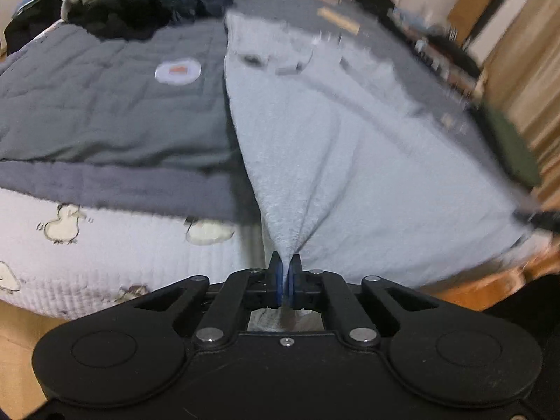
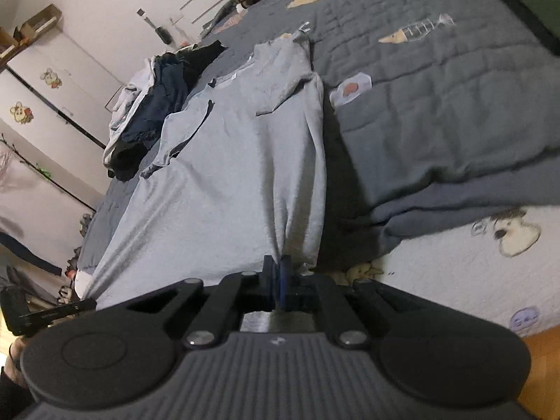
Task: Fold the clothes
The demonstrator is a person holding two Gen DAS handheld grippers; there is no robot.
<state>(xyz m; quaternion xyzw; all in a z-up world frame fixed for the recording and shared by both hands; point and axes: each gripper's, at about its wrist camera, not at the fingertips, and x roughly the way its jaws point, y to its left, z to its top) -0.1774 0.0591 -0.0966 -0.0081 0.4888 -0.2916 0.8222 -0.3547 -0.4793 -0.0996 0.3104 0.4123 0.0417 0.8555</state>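
A light grey t-shirt (image 1: 350, 147) lies spread on the bed, its hem stretched toward me and off the bed edge. My left gripper (image 1: 286, 262) is shut on one hem corner, the cloth pulled into a taut cone. My right gripper (image 2: 279, 266) is shut on the other hem corner of the same t-shirt (image 2: 238, 161). The collar and short sleeves lie at the far end. The left gripper (image 2: 52, 311) shows at the left edge of the right wrist view, and the right gripper (image 1: 539, 217) shows blurred at the right edge of the left wrist view.
A dark grey quilt (image 1: 105, 112) covers the bed over a white sheet with duck prints (image 1: 63, 227). A pile of dark and light clothes (image 2: 150, 105) lies beside the shirt's far end. A white wardrobe (image 2: 45, 80) and wooden floor (image 2: 539, 367) surround the bed.
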